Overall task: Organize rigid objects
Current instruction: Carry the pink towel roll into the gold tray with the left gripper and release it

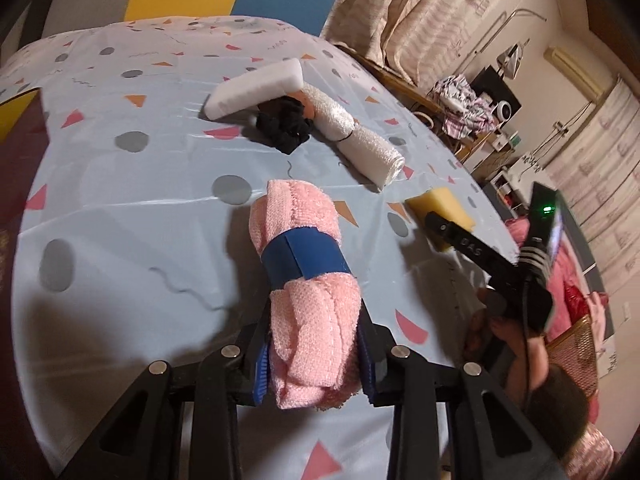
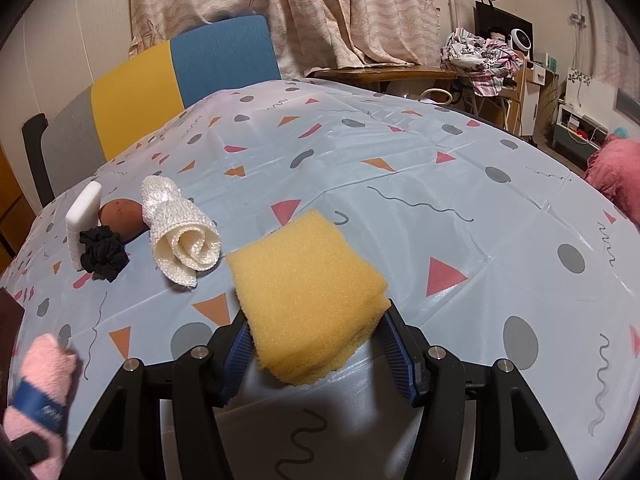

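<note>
My left gripper [image 1: 314,356] is shut on a rolled pink towel [image 1: 304,280] with a blue band, held above the table; the towel also shows in the right wrist view [image 2: 42,384]. My right gripper [image 2: 316,340] is shut on a yellow sponge [image 2: 308,292], also seen in the left wrist view [image 1: 442,212]. At the far side lie a white block [image 1: 256,86] [image 2: 82,216], a black scrunchie [image 1: 284,122] [image 2: 104,254], a rolled white cloth [image 1: 356,136] [image 2: 182,236] and a brown egg-shaped object [image 2: 122,216].
The table wears a pale blue patterned cloth [image 2: 440,208]. A yellow and blue chair [image 2: 180,76] stands behind it. Curtains [image 2: 320,8], a wooden side table [image 2: 384,74] with laundry [image 2: 484,60], and a pink cushion [image 2: 616,172] are to the right.
</note>
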Available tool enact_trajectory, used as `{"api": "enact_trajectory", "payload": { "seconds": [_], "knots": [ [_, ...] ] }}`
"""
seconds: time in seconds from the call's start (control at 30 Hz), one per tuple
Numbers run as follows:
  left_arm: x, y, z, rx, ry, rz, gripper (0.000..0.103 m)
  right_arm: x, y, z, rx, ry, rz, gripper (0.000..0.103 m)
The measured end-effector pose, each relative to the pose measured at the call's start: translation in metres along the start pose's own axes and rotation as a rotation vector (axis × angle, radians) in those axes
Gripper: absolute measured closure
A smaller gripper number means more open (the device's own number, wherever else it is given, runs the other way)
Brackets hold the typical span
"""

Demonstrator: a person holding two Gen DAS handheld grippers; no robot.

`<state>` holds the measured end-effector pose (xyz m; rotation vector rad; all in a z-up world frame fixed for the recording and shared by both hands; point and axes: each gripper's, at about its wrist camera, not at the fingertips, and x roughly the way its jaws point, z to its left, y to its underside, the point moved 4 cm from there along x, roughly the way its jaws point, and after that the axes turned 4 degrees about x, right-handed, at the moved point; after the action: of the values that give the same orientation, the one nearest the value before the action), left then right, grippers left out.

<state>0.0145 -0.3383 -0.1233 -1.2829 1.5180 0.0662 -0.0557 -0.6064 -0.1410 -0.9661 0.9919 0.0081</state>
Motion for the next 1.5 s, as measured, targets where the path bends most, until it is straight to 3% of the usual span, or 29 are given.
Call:
{"api": "enact_trajectory", "payload": {
  "seconds": [0.27,0.43,0.87,1.27,1.33,1.47,1.5],
  "knots": [
    [-0.046,0.002,0.011,-0.019,0.044,-0.067,0.069,0.000,0.001,0.001,-0.013,0.019,0.002,0.043],
    [-0.080,0.003,0.028,-0.026,0.023,-0.132,0.069,-0.001,0.000,0.002,-0.018,0.028,0.003,0.043],
    [-0.159,0.001,0.130,-0.152,-0.136,-0.243,0.069,0.000,0.001,0.006,-0.047,0.068,0.010,0.043],
    [-0.176,-0.020,0.242,-0.298,-0.271,-0.195,0.067,0.001,0.002,0.010,-0.087,0.120,0.017,0.043],
    [-0.174,-0.019,0.260,-0.335,-0.322,-0.164,0.058,0.001,0.002,0.010,-0.091,0.125,0.018,0.043],
    [-0.182,-0.014,0.268,-0.347,-0.453,-0.165,0.019,0.002,0.002,0.011,-0.096,0.131,0.018,0.043],
    [-0.185,-0.012,0.266,-0.335,-0.471,-0.177,0.018,0.002,0.002,0.012,-0.096,0.132,0.018,0.043]
  ]
}}
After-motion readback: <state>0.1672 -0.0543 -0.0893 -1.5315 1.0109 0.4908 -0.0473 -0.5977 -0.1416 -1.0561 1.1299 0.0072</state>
